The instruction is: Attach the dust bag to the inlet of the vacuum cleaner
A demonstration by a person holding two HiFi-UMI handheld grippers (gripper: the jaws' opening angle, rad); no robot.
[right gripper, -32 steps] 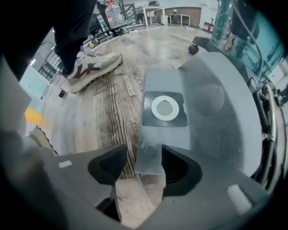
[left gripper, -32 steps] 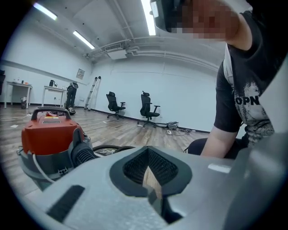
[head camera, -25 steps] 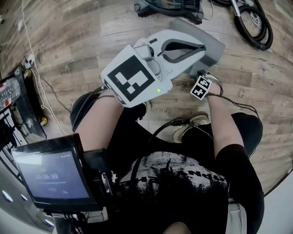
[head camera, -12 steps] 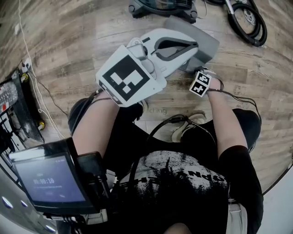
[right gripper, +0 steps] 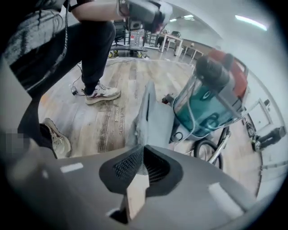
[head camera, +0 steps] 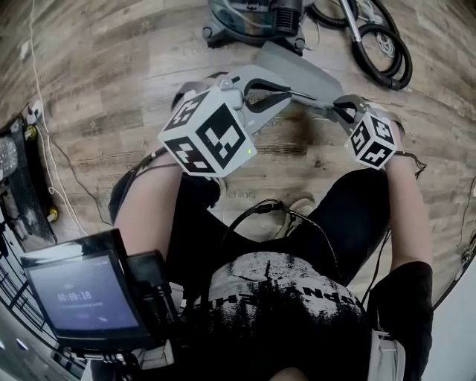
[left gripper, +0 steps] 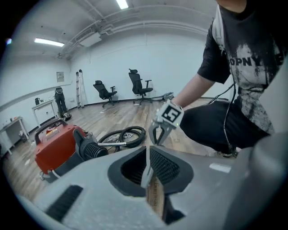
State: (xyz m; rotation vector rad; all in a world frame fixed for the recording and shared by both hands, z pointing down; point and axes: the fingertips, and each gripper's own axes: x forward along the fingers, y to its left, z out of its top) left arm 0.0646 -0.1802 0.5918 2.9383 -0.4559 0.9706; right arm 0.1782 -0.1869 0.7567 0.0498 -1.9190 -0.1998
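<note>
Now my left gripper (left gripper: 147, 173) pinches the thin grey edge of the dust bag (head camera: 301, 73), its fingers (left gripper: 170, 167) having just eased a little wider; my right gripper (right gripper: 143, 170) has just been closing its fingers and now clamps the bag's other end; the bag is held up between both over the wooden floor (head camera: 111, 67), just beside the vacuum cleaner (head camera: 253, 18); a black hose (head camera: 387, 52) lies coiled near it.

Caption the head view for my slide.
Left gripper, jaws just opened slightly, and right gripper, jaws just closed, hold the dust bag near the vacuum cleaner.
</note>
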